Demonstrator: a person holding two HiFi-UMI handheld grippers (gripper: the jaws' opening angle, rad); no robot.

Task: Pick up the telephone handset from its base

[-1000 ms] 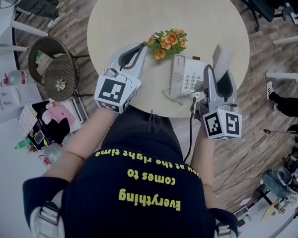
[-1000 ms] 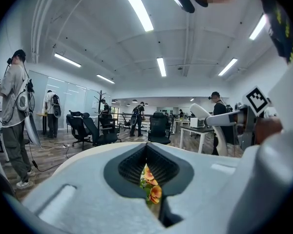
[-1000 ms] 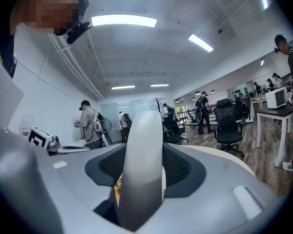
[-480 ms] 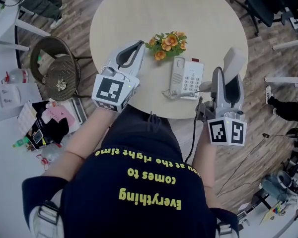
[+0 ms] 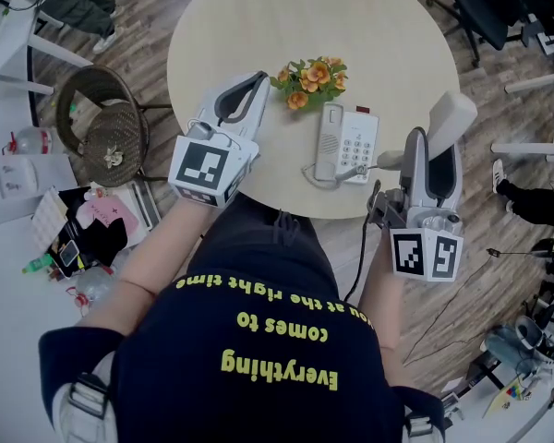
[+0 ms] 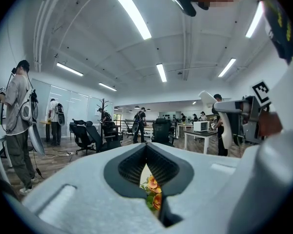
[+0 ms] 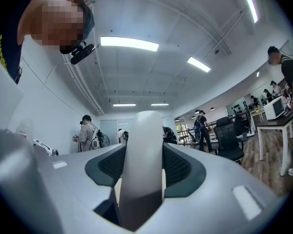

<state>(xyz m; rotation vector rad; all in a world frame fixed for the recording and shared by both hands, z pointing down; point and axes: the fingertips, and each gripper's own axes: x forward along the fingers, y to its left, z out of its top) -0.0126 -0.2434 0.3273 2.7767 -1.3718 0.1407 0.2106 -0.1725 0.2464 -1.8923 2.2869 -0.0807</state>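
The white telephone base (image 5: 351, 144) lies on the round table (image 5: 258, 17), near its front edge. My right gripper (image 5: 434, 144) is shut on the white handset (image 5: 451, 116), held up off the table's right edge, away from the base. A coiled cord (image 5: 337, 175) runs from the base toward the handset. In the right gripper view the handset (image 7: 142, 160) stands upright, clamped between the jaws. My left gripper (image 5: 257, 83) hovers left of the base, shut and empty. Its jaws (image 6: 146, 149) meet at the tips, with orange flowers (image 6: 152, 193) showing through the gap below.
A small bunch of orange flowers (image 5: 311, 77) sits on the table just beyond the base. A wicker chair (image 5: 102, 127) and floor clutter (image 5: 74, 238) are at the left. Black office chairs (image 5: 499, 3) stand at the upper right. Other people stand in the room (image 6: 19, 126).
My right gripper has lifted the handset higher and drawn it out to the right, away from the base, stretching the cord. The left gripper has barely shifted.
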